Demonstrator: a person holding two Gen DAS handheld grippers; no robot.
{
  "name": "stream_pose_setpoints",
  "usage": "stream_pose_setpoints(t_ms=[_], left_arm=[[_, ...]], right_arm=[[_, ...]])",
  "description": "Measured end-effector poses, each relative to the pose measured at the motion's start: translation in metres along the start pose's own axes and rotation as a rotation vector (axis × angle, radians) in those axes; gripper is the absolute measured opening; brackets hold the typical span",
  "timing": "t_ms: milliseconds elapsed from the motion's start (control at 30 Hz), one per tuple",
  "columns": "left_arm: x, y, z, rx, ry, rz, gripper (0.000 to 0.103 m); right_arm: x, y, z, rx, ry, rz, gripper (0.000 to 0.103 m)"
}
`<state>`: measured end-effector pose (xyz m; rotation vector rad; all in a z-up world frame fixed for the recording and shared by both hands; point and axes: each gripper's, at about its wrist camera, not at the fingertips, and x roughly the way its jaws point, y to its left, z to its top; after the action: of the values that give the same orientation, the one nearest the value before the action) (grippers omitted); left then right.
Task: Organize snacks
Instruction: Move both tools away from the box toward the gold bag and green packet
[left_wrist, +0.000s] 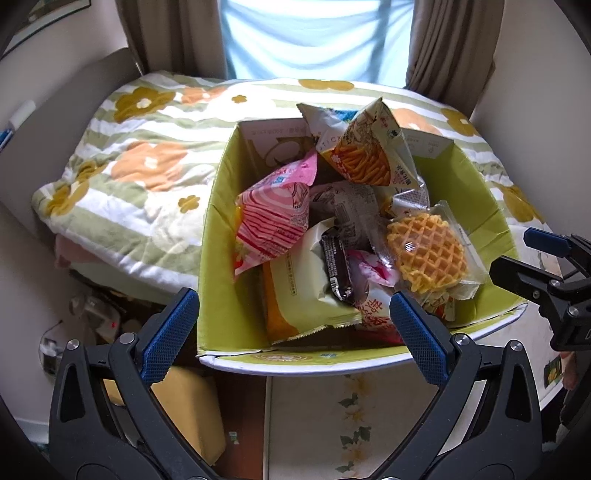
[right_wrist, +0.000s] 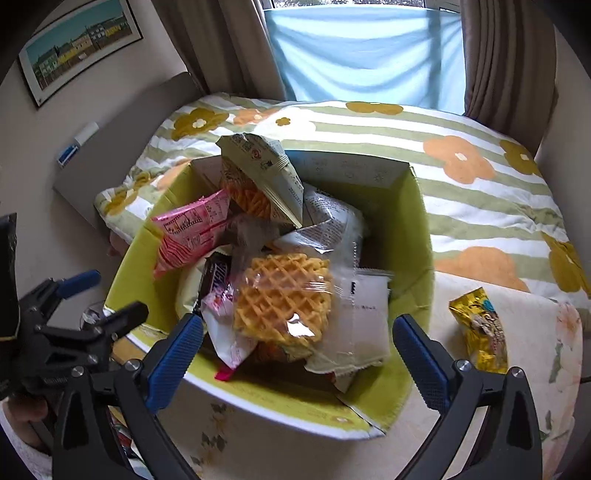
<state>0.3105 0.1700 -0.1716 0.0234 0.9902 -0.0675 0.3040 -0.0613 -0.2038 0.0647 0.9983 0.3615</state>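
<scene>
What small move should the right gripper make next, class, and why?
Probably swing toward the gold packet: it lies alone on the table outside the green box, and the right gripper hovers open and empty.

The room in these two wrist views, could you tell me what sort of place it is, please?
Most likely a bedroom at home: a flowered quilt lies behind the snack box, curtains frame a window, and a framed picture hangs on the wall.
</scene>
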Motion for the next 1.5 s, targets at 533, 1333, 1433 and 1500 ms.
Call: stream_pose_setpoints(t_ms=[533, 1333, 1433, 1500], left_arm=[[-0.022, -0.062, 0.020, 0.141, -0.070, -0.155, 0.102], [-0.021, -0.305, 0.005, 0.249, -0.001, -0.306, 0.102], [-0.004, -0.323, 0.004, 0.221, 0.030, -0.297, 0.102], [0.014, -0.335, 0.005, 0.204, 0.049, -0.275, 0.102]], right_arm=[[-0.069, -0.026, -0.023, 0.110, -0.121, -0.137, 0.102], [-0.172, -0.196, -0.149, 0.381, -0.103, -0.302, 0.102], [-0.173, -0.215, -0.162, 0.397, -0.088, -0.307, 0.102], [-0.173, -0.226, -0.170, 0.411, -0.081, -0.310, 0.102]])
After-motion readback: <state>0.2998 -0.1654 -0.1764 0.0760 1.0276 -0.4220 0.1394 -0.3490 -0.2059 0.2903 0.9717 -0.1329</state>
